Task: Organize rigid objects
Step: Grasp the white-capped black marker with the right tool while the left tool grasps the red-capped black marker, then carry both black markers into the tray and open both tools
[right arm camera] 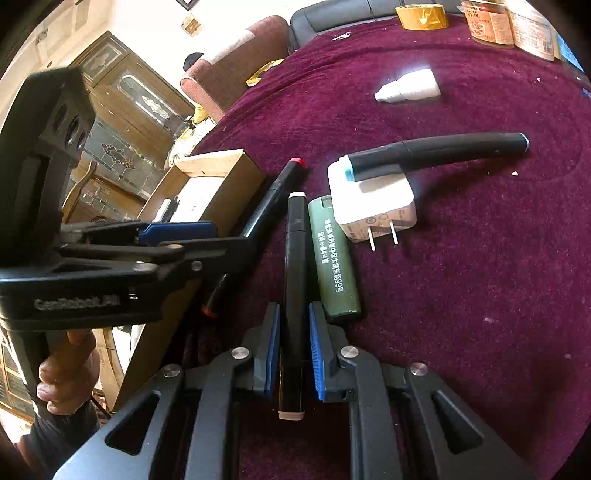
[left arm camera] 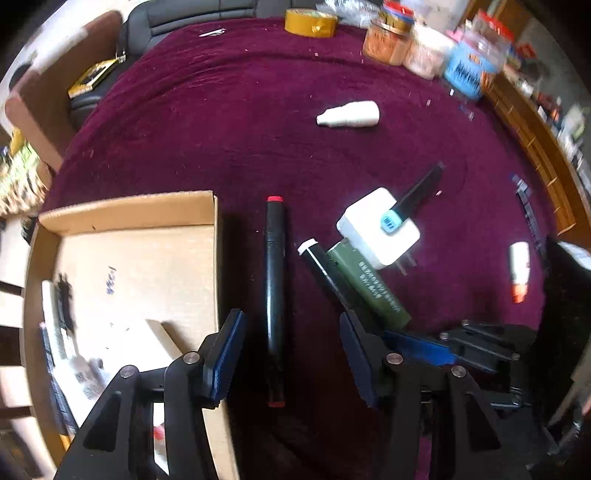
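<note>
A black marker with red caps (left arm camera: 275, 295) lies on the maroon cloth beside the cardboard box (left arm camera: 129, 210). My left gripper (left arm camera: 291, 317) points down over it, open, one blue pad on each side and neither touching it. My right gripper (right arm camera: 294, 306) is shut on a black marker with pale caps (right arm camera: 293, 258), whose far end rests on the cloth next to a green lighter-shaped case (right arm camera: 334, 258). In the left wrist view the right gripper (left arm camera: 417, 341) comes in from the lower right, with its marker (left arm camera: 321, 266) slanting up to the left.
A white charger plug (right arm camera: 373, 199) carries a black pen (right arm camera: 443, 147) across its top. Farther off lie a small white bottle (left arm camera: 351, 114), a tape roll (left arm camera: 310, 22), jars (left arm camera: 388, 40) and a white tube with an orange cap (left arm camera: 519, 269). Blurred items sit inside the box.
</note>
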A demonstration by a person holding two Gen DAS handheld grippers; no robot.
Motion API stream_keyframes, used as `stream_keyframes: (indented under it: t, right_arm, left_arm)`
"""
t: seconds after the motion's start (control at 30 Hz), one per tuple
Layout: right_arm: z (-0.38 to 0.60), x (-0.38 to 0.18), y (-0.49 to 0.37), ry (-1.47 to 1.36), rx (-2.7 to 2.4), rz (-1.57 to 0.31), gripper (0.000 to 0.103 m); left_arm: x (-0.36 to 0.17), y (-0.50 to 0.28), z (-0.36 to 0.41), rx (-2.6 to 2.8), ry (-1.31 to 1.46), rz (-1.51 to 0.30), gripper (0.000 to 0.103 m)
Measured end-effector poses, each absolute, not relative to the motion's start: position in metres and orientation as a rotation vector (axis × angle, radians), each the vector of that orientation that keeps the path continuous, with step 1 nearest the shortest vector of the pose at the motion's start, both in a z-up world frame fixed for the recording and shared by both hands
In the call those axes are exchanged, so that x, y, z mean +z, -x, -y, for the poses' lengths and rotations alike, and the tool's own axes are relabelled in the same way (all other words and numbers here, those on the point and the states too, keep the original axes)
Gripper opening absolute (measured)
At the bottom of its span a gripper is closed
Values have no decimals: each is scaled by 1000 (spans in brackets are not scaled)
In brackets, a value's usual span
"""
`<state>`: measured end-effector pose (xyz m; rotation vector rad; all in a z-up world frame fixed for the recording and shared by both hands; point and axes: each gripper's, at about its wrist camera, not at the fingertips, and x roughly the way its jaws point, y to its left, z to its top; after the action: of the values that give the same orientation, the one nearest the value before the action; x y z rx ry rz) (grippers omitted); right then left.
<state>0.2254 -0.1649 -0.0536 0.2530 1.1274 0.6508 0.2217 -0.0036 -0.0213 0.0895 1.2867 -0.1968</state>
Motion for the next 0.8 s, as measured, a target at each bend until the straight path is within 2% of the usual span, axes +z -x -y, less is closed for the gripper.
stream_keyframes:
  t: [0.13,0.17,0.2,0.27,0.37,0.47,0.57,0.8]
  right_arm:
    - [165,-54,-226,-254,650,-1127,15]
    - [165,-54,-225,-252,649,-1127,15]
    - [165,-54,-225,-251,649,-1127,15]
    - [165,-53,-224,-245,646,-1125,15]
    - [166,-53,-222,-239,646,-1124,15]
    - [166,-53,-221,-236,645,-1125,15]
    - [165,-52,-220,-216,640,-1121,15]
    - [156,-50,-217,-163,628,-1100,15]
  left_arm:
    - [-27,-229,16,-162,-173,-1322,56]
    - [-29,-230,19,-158,-184,-1329,53]
    - [-33,-232,21,-163,-191,-1349,43]
    - [-44,-237,23,-166,-189,-1398,36]
    - [-48,-241,18,-175,-145,-1412,35]
    - [-46,-239,16,-165,-150,-1398,30]
    - [-44,-232,15,-161,-137,-1394,17]
    - [-33,-202,-2,-145,-58,-1336,16]
